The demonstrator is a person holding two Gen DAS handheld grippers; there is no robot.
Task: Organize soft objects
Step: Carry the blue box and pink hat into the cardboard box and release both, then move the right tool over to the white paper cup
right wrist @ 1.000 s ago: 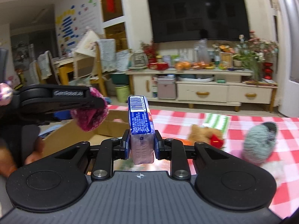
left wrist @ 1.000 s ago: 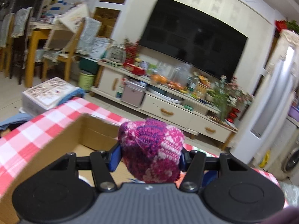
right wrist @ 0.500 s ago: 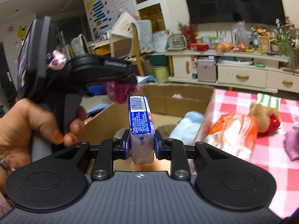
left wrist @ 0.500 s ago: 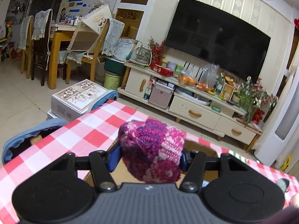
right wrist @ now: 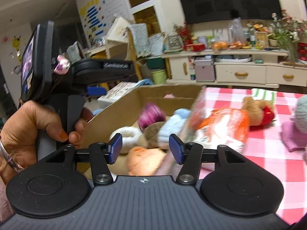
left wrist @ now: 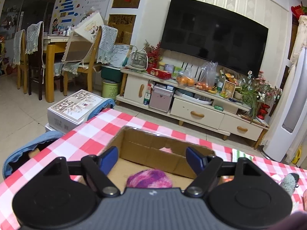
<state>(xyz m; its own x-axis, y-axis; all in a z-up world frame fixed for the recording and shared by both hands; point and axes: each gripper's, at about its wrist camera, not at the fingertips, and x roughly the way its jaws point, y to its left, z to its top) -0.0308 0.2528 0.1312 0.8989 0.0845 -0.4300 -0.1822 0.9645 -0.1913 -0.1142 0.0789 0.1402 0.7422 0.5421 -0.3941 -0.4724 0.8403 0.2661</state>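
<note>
Both grippers had just been opening over the cardboard box [right wrist: 145, 94]: the left gripper [left wrist: 152, 159] stood wide with nothing between its pads, and the pink-and-purple knitted ball [left wrist: 149, 178] showed low in the frame's centre, inside the box. The right gripper [right wrist: 145, 149] was likewise spread and empty; a pale blurred streak at its lower right pad may have been the tissue packet [right wrist: 167, 166] dropping, though the blur left that uncertain. From the right wrist view the ball [right wrist: 151, 115] appeared smeared among the white, brown, blue and orange soft toys [right wrist: 145, 159] in the box. The likely trouble was a released piece bouncing off the piled toys and over the box wall, or the packet catching on the rim. The box sat on a red-and-white checked tablecloth [left wrist: 90, 140], with a teddy bear [right wrist: 255, 109] right of it; a television [left wrist: 213, 36] and a cluttered cabinet [left wrist: 191, 103] filled the room beyond.
</note>
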